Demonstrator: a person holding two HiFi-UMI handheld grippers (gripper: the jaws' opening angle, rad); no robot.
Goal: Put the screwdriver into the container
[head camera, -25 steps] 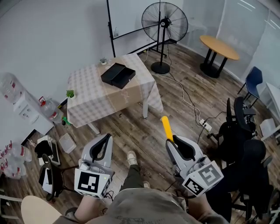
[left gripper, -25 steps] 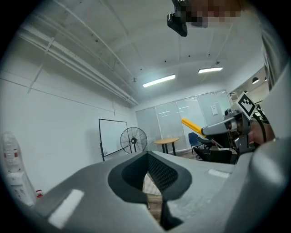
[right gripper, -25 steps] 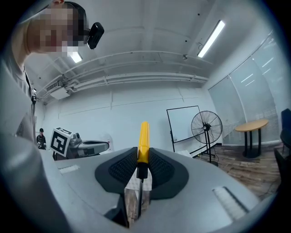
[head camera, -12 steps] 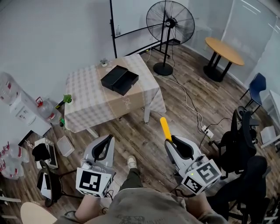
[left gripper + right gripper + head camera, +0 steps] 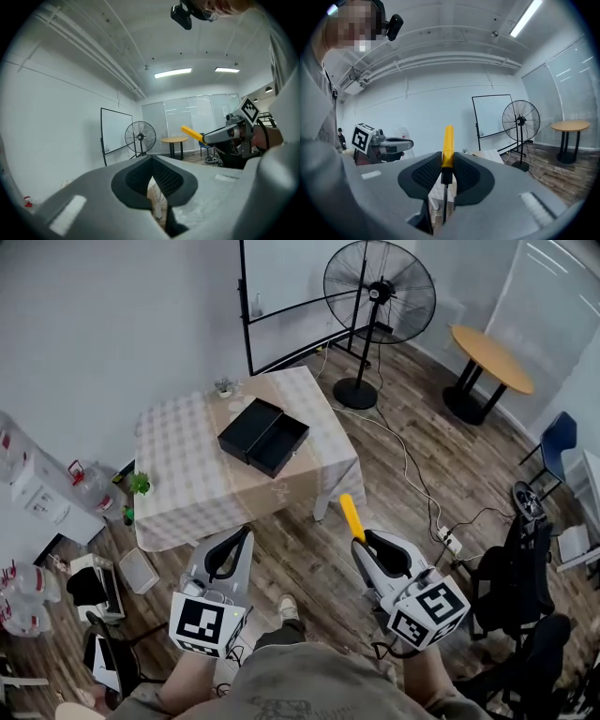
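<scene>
My right gripper (image 5: 368, 545) is shut on a screwdriver (image 5: 352, 517) with a yellow handle that sticks out past the jaws toward the table. In the right gripper view the yellow handle (image 5: 447, 145) stands upright between the dark pads and the metal shaft runs down behind them. A black open container (image 5: 263, 436) lies on the checked-cloth table (image 5: 187, 474), well ahead of both grippers. My left gripper (image 5: 230, 549) is shut and holds nothing; its jaws (image 5: 152, 180) meet with only a thin slit.
A standing fan (image 5: 379, 287) and a whiteboard frame (image 5: 281, 296) are behind the table. A round wooden table (image 5: 492, 360) is at the far right, and office chairs (image 5: 511, 587) stand to my right. A cable (image 5: 403, 465) runs over the wood floor. Boxes and bottles (image 5: 56, 559) crowd the left.
The view has shifted forward and the table with the container now lies nearer, lower in the picture. Both grippers keep their pose, the right one still holding the screwdriver.
</scene>
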